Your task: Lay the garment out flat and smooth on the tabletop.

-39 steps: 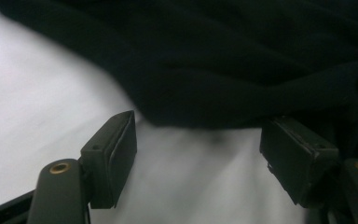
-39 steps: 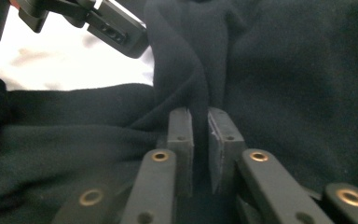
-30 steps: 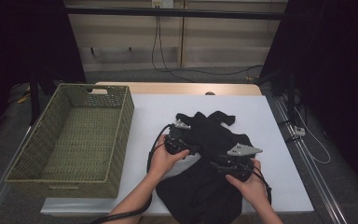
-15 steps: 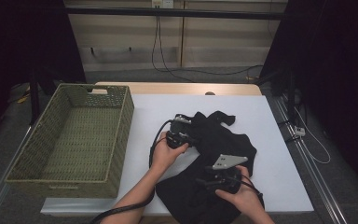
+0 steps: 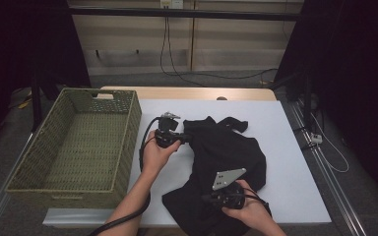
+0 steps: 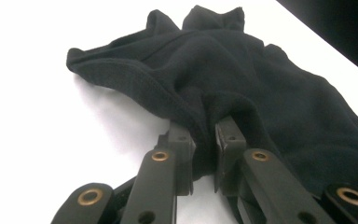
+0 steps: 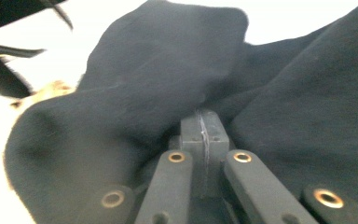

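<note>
1. Left third of the high view: the woven basket [image 5: 74, 142] sits at the table's left edge with nothing visible in it. Nothing has gone into it yet, if that is where the cloth is meant to end up.

2. Centre-left of the high view: the left gripper [image 5: 182, 138] is held level at the upper left edge of the black garment [image 5: 226, 162]. In the left gripper view its jaws stand nearly closed, with a thick fold of the black garment [image 6: 242, 88] bunched between the pads [image 6: 182, 154]. The jaws have just been closing, and the fold is in them. The cloth is gathered in ridges running up from the grip toward the top centre of that frame.

3. Centre of the high view: the garment lies crumpled on the white table cover [image 5: 285, 128], spread from mid-frame down to the near edge, well apart from the basket. No neat fold is visible.

4. Lower right of centre in the high view: the right gripper [image 5: 216, 196] rests on the garment's lower part. In the right gripper view the pads [image 7: 200, 135] meet with only a thin seam between them, and dark cloth [image 7: 158, 74] is pinched there. These jaws too have just been closing.

5. Progress, as judged: both grasps are made, and that is all so far. Lifting, spreading or folding, and any placing are all left to do.
</note>
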Available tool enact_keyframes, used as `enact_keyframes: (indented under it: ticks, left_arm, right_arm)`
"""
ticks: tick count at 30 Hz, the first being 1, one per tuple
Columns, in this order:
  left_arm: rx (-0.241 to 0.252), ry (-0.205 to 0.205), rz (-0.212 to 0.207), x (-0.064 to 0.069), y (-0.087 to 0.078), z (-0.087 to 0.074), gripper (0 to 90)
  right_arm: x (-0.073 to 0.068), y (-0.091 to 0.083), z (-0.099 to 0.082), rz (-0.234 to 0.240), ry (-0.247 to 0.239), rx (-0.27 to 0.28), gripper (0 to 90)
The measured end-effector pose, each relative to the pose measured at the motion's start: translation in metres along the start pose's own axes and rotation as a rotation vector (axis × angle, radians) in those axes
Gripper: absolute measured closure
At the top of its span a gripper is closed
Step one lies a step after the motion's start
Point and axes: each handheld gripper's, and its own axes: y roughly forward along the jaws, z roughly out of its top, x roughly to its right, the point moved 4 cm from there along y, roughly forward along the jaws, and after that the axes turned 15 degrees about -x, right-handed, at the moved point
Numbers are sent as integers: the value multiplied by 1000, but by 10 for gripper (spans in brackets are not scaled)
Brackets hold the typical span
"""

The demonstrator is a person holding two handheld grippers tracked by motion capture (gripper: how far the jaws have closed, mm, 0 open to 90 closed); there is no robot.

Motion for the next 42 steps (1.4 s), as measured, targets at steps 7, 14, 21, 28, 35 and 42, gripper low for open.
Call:
enact_keyframes:
  ticks: [7,14,21,28,35,42]
  left_arm:
    - [-23,18,20,7,7,-3,798]
    - [-29,27,27,8,6,-6,797]
    - [-45,31,29,8,4,-9,784]
    - [-122,64,22,13,8,-15,718]
    - [-69,52,91,3,-2,-17,448]
    - [-75,33,133,-5,-4,-23,339]
  right_arm:
    - [11,-4,18,-109,93,129,503]
    - [5,25,33,-135,44,50,728]
    - [-8,27,33,-11,11,46,885]
    - [-41,29,39,124,-81,56,884]
    - [-28,17,34,167,-3,110,602]
    - [21,-11,25,-162,105,136,324]
